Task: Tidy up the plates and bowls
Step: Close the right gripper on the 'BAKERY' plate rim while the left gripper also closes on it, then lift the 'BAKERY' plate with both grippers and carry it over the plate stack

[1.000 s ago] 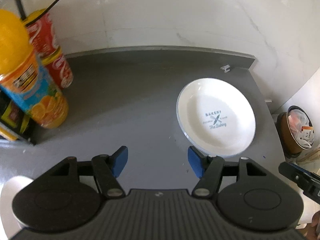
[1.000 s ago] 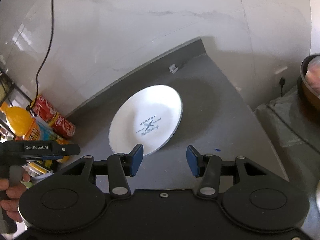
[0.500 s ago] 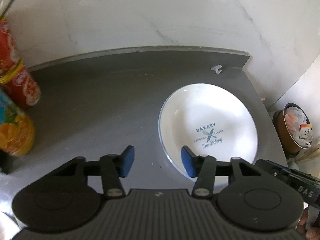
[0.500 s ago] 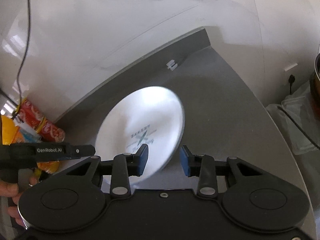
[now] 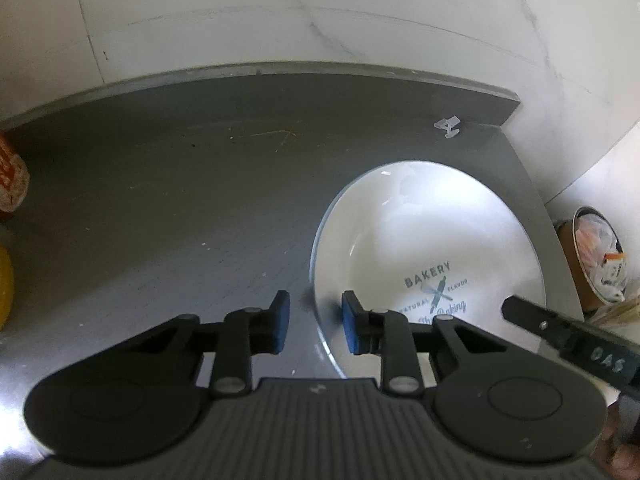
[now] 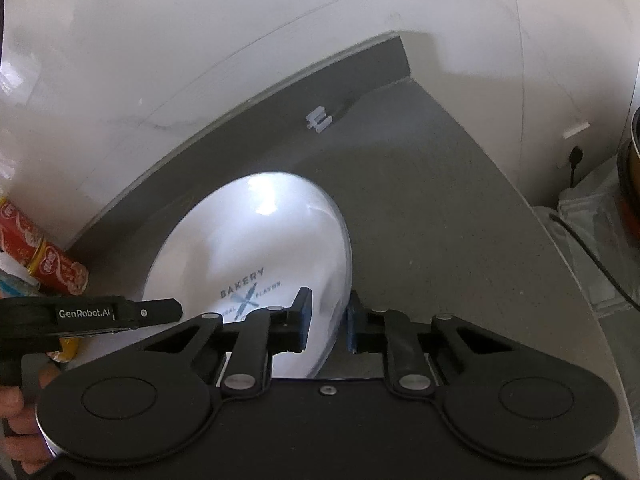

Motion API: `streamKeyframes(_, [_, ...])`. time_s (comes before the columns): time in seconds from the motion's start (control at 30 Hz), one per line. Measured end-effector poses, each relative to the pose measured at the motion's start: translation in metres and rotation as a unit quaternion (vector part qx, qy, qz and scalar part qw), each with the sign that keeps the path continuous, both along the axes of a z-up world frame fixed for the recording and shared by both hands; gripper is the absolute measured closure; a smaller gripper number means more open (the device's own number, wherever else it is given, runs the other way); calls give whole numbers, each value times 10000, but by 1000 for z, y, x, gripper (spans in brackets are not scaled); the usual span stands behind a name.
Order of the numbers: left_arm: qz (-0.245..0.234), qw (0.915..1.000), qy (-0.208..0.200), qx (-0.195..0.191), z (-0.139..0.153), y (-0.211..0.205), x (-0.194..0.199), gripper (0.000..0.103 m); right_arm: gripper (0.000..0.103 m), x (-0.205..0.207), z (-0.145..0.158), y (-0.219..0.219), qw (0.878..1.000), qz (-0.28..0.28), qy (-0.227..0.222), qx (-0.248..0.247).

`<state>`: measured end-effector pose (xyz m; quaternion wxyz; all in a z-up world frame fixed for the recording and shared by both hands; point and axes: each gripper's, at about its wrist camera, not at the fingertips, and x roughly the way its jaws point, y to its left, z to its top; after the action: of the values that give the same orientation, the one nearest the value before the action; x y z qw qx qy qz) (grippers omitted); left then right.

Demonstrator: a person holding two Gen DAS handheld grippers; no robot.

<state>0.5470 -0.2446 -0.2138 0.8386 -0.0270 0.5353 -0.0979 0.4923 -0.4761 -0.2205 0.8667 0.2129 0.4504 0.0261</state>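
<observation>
- Right claw point(image 6: 326, 322) straddles the near right rim of the white plate point(image 6: 256, 248), pads narrow, one each side of the edge, not clearly pinching.
- Left claw point(image 5: 314, 324) straddles the left rim, gap moderate.
- Plate point(image 5: 428, 248) sits on the grey bench point(image 5: 180, 200), near its right corner.
- Red cans point(image 6: 44, 264) stand far left.

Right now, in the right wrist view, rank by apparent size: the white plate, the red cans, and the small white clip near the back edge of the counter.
1. White plate, by far the largest.
2. Red cans, partly cut off at the left edge, so their full size is unsure.
3. White clip, smallest, though it also lies farthest from the camera.
</observation>
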Motion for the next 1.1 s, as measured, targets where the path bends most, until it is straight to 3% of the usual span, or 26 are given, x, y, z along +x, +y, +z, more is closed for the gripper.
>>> streamKeyframes(0.1, [17,9999,20,-109,-3,-1,4,83,89,-2,1,3,9999,-27,-12,-147])
streamKeyframes(0.17, [-179,9998,-118,36,-3,-8,2,83,90,-5,3,4,9999,-49,38,-145])
streamKeyframes(0.3, [62,9999,-21,-118,0,-3,4,87,90,-11,11,8,9998,114,-26,-181])
streamKeyframes(0.67, [124,9997,-121,-184,32,11,-21,92,89,-34,40,21,9983,398,-200,-380])
streamKeyframes(1.1, [438,9971,-430,-454,79,31,-64,92,89,-72,101,37,9935,741,-601,-618])
